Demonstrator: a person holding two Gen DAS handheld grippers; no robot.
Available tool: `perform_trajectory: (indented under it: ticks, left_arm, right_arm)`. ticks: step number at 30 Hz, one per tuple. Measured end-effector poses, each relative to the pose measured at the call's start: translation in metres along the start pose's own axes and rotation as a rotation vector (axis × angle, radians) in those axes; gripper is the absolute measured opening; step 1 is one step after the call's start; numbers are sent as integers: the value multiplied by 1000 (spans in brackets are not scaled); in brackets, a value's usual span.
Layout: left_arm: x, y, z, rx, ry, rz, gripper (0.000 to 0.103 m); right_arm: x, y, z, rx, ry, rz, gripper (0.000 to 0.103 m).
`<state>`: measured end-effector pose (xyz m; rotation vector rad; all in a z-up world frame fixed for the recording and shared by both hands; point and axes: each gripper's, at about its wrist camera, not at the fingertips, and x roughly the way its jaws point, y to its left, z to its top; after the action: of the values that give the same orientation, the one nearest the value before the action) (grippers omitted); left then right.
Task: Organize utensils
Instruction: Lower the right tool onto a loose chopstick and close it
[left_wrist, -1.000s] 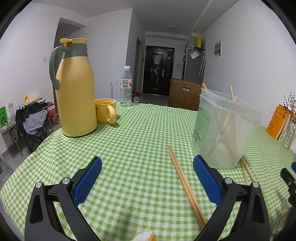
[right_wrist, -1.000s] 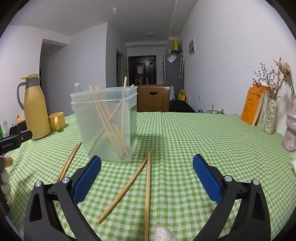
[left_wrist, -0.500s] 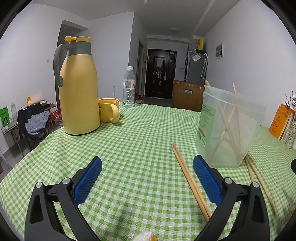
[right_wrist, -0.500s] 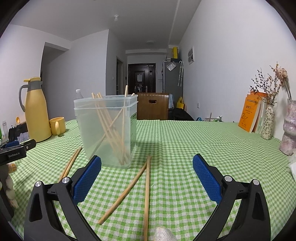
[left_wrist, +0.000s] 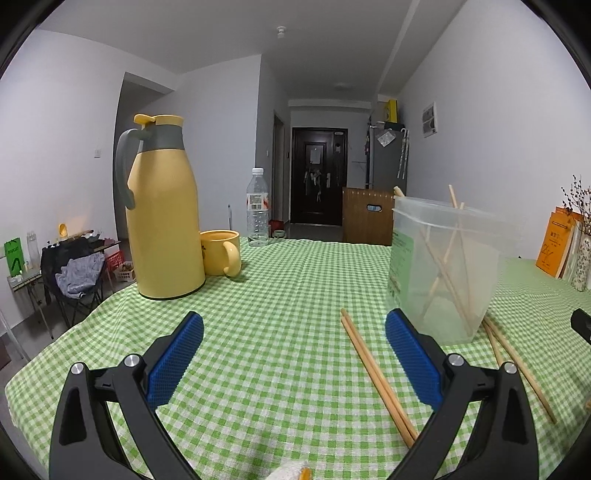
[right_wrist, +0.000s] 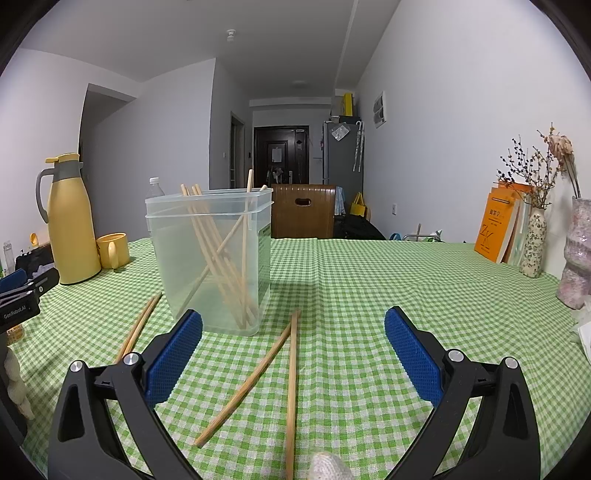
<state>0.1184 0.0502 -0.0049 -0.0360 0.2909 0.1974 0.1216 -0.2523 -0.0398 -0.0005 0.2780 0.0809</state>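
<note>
While our left gripper and right gripper both hang wide apart and empty above the checked tablecloth, we see several chopsticks standing in the clear container, two loose chopsticks lying just before it, and another pair to its left.

Chopstick near end cut off below

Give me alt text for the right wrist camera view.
An open right gripper hovers over a green checked tablecloth, with two loose chopsticks lying between its blue fingers. Just ahead stands a clear plastic container holding several chopsticks; a yellow thermos and mug sit far left.
</note>
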Motion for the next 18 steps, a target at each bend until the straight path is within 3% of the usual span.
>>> perform_trajectory:
  ticks: [18]
  left_arm:
    - [1,1,1,-6,3,-19,96]
  right_arm:
    - [1,1,1,-7,9,6,95]
